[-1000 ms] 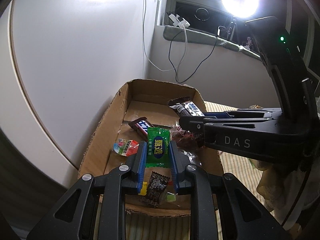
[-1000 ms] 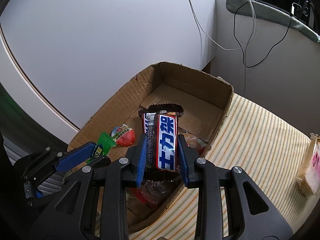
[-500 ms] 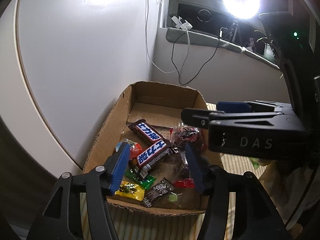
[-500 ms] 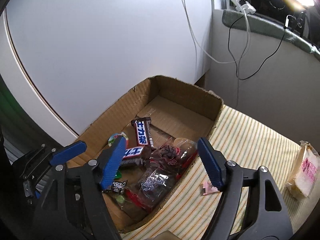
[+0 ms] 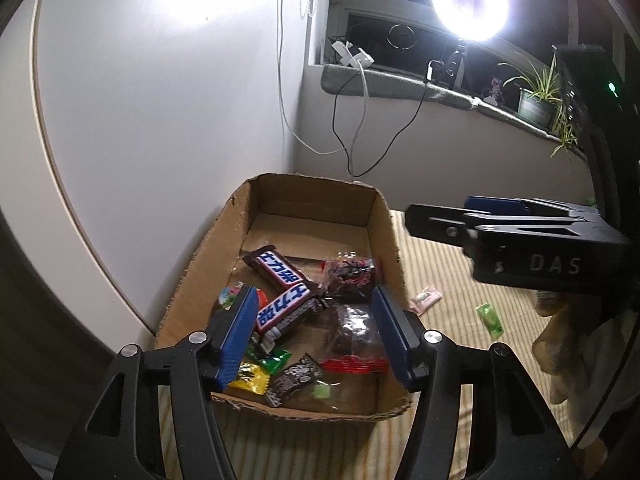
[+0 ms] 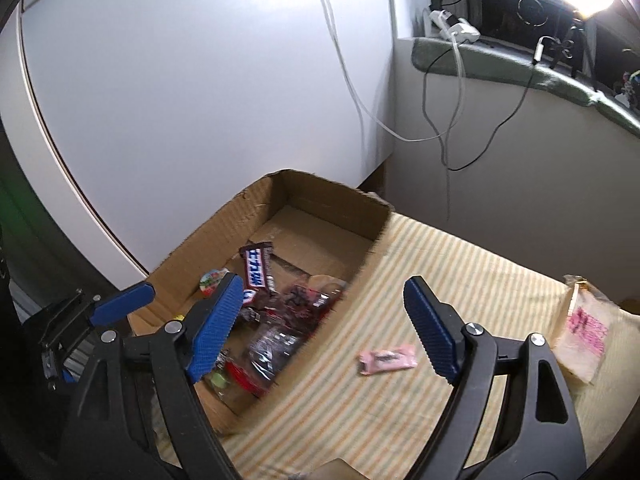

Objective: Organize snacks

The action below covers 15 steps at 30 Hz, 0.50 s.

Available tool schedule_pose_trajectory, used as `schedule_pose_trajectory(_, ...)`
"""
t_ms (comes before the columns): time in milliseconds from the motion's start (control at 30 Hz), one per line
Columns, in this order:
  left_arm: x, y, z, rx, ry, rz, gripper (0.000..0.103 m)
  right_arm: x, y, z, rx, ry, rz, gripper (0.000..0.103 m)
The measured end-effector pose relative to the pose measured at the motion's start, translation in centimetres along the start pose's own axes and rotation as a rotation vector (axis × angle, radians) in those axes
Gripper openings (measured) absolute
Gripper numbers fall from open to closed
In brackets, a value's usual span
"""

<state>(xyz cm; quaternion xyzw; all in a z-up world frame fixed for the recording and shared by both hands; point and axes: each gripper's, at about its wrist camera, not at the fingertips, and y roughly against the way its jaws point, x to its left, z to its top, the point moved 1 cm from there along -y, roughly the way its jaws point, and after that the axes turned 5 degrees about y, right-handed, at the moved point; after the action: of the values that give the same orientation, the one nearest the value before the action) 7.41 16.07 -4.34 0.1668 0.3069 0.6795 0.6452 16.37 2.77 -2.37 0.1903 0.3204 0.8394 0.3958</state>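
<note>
Snacks lie heaped in the cardboard box (image 5: 224, 240); left claw (image 5: 312, 336) gapes empty above it, right claw (image 6: 324, 328) opening empty beside it. Pink candy (image 6: 386, 360) right of the box wants a low, centred pinch

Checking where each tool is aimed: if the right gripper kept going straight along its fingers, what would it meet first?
Probably the striped cloth just right of the cardboard box, near the pink wrapper. The right gripper holds nothing, its fingers opening; depth is unclear.
</note>
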Motion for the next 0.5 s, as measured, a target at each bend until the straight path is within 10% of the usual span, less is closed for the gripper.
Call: schedule_pose_trajectory(500,-6.2,-0.4,-0.6,0.026,-0.058,-0.104,0.059,-9.5,5.4,-5.4,0.006,-0.079,-0.102,0.085)
